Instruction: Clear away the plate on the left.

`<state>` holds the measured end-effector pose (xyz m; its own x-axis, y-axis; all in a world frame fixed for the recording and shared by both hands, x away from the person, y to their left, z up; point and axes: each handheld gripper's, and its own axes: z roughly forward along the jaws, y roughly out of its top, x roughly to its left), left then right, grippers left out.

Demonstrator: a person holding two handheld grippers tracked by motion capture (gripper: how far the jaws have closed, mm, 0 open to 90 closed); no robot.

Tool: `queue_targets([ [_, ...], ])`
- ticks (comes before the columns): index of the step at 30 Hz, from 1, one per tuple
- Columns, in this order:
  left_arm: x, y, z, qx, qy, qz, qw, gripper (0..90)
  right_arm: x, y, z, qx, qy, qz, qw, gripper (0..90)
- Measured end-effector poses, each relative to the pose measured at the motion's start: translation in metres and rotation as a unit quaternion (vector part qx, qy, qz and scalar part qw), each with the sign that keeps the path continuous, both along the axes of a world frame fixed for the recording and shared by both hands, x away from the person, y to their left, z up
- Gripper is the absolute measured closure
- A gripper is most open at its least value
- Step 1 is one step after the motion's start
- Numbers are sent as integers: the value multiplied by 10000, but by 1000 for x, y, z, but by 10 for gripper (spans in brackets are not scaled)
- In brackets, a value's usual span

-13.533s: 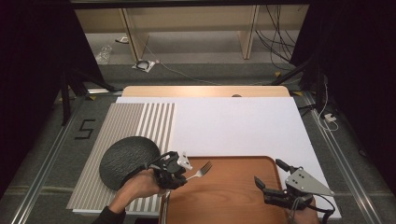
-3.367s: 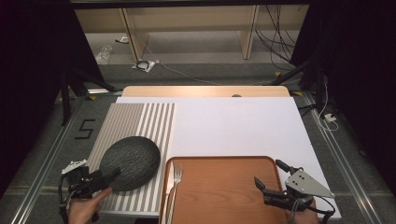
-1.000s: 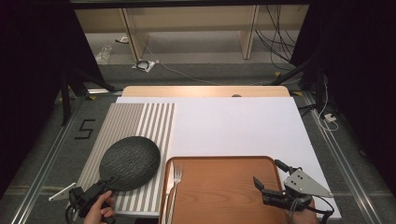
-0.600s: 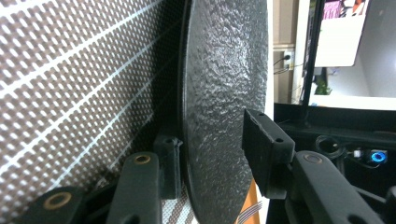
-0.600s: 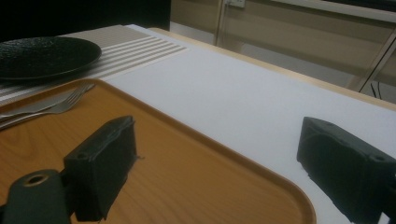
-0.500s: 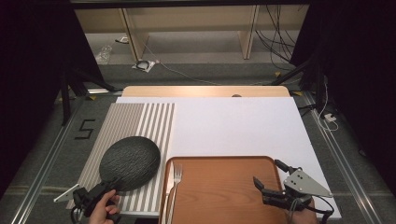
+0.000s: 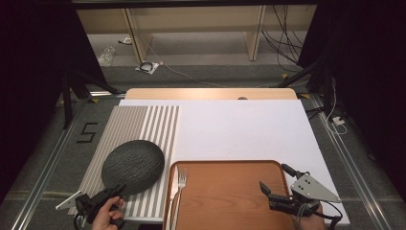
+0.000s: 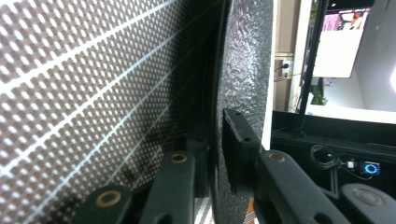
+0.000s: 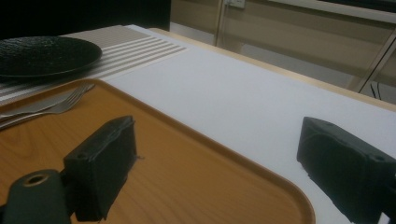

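– What do you see from above?

– My left gripper point(image 7: 116, 190) sits at the near left corner of the table, its jaws clenched on the near edge of the dark plate point(image 7: 133, 166). The plate lies on the striped mat point(image 7: 143, 125), just beside the wooden tray point(image 7: 230, 191). A knife point(image 7: 173, 189) and a fork point(image 7: 181, 184) lie side by side along the tray's left edge. My right gripper point(image 7: 266, 192) hovers over the tray's near right part, jaws apart, nothing between them. A white sheet point(image 7: 239, 127) covers the rest of the table.

– And along your left gripper?

– The plate point(image 8: 245, 65) stands edge-on between my two black jaws, one on each face of its rim, pinching it. The mat's weave point(image 8: 84, 84) fills the left side.

– And the right one?

– My jaws stand wide apart and released. The left one is over the tray point(image 9: 187, 177), the right one beyond the tray's rim, over the white sheet point(image 9: 243, 88). Farther off, the fork point(image 9: 60, 105) and knife point(image 9: 32, 108) rest on the tray, and the plate point(image 9: 46, 53) lies on the mat point(image 9: 135, 49) behind them.
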<state>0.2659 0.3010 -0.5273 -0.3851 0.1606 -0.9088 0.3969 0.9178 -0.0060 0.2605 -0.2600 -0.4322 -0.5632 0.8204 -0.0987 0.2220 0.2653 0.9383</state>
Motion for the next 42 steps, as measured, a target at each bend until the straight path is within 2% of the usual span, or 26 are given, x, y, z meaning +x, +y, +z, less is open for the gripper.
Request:
queue_targets([
  [6,-1,1,-1,-64,-136,39,9999,850,0,0,0,-3,-1,0,10000,129],
  [8,-1,0,1,7,-164,46,9999,850,0,0,0,1,-8,-4,10000,129],
  [16,-1,1,3,68,-177,5,9998,852,0,-1,0,-11,-7,1,10000,129],
  [21,-1,1,3,-13,-188,25,9998,849,0,-2,0,-20,-20,2,10000,130],
  [32,0,-1,7,114,-253,-164,9995,839,0,-2,0,-20,-16,-2,10000,130],
  [37,0,-2,9,107,-320,-216,9992,841,0,-2,0,-7,6,-10,10000,130],
  [42,-1,-2,9,-6,-352,-210,9992,841,0,-2,0,-11,-17,-6,10000,130],
])
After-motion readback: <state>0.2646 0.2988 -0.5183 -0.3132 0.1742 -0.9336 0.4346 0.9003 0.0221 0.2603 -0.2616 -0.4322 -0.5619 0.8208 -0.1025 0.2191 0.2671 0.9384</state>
